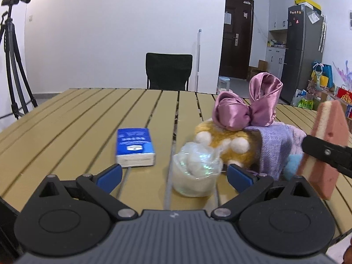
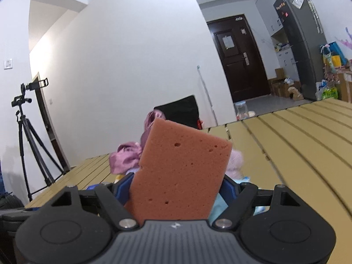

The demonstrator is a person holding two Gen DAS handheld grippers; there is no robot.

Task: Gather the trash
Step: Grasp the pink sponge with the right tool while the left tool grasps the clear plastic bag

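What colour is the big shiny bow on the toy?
The satin bow is pinkish purple; it shows best in the left wrist view.

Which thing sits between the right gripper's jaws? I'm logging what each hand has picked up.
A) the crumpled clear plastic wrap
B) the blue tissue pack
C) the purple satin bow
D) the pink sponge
D: in the right wrist view the pink sponge stands upright between the right gripper's blue pads, which press its two sides.

Sponge (image 2: 180,171): we see a pink slab, pitted, cream layer on one side, upright and tilted, centre frame. Wrapper (image 1: 194,171): we see crumpled clear plastic, whitish, on table slats, lower centre of left view.
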